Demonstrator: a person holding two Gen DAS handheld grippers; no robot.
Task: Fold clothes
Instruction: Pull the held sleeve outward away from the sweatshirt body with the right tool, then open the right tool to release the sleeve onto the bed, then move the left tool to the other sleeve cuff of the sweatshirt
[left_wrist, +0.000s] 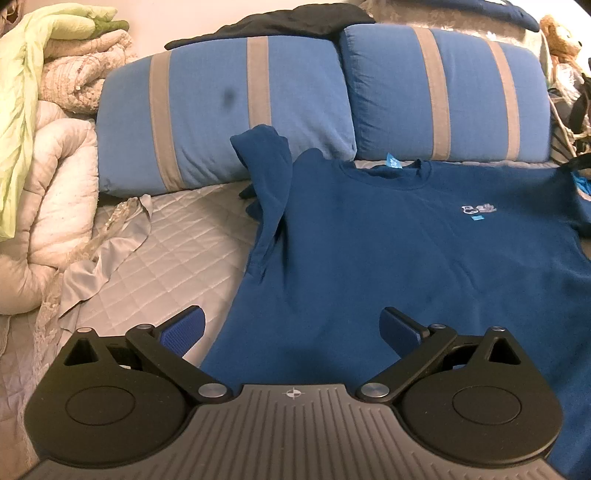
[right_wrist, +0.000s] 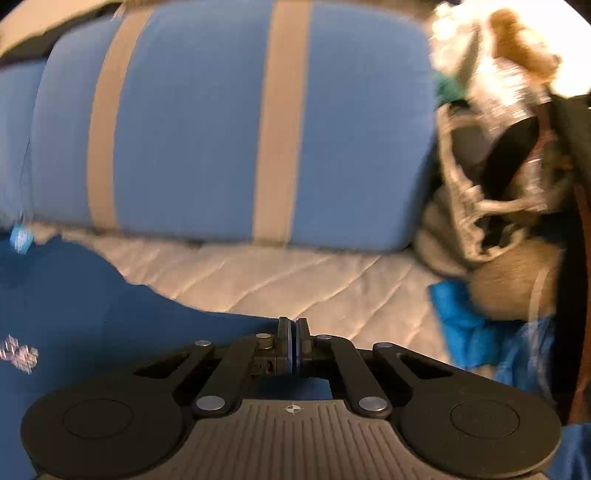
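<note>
The left gripper (left_wrist: 293, 325) has its jaws spread wide, the blue pads apart with nothing between them, hovering over the lower part of a dark blue sweatshirt (left_wrist: 388, 258). The right gripper (right_wrist: 294, 332) has its jaws pressed together at the edge of the same sweatshirt (right_wrist: 74, 314), right where the blue cloth meets the bedspread; whether a fold of cloth is pinched between the pads cannot be told from this blurred view.

The sweatshirt lies front up on a pale quilted bedspread (left_wrist: 166, 251), body spread mostly flat, round collar toward the pillows. A small pale logo (left_wrist: 478, 209) sits on the chest, with a tiny light blue patch just under it, and a light blue tag (left_wrist: 392, 161) stands up inside the neck. One sleeve (left_wrist: 266, 173) is folded up and leans against a pillow, bunched and creased. The cloth is plain and matte, with soft wrinkles near that sleeve's armpit.

Behind the garment, two blue pillows with grey stripes (left_wrist: 229, 118) stand side by side. A dark garment (left_wrist: 280, 20) lies over their top. To the far left, cream and green blankets (left_wrist: 55, 110) are heaped.
</note>
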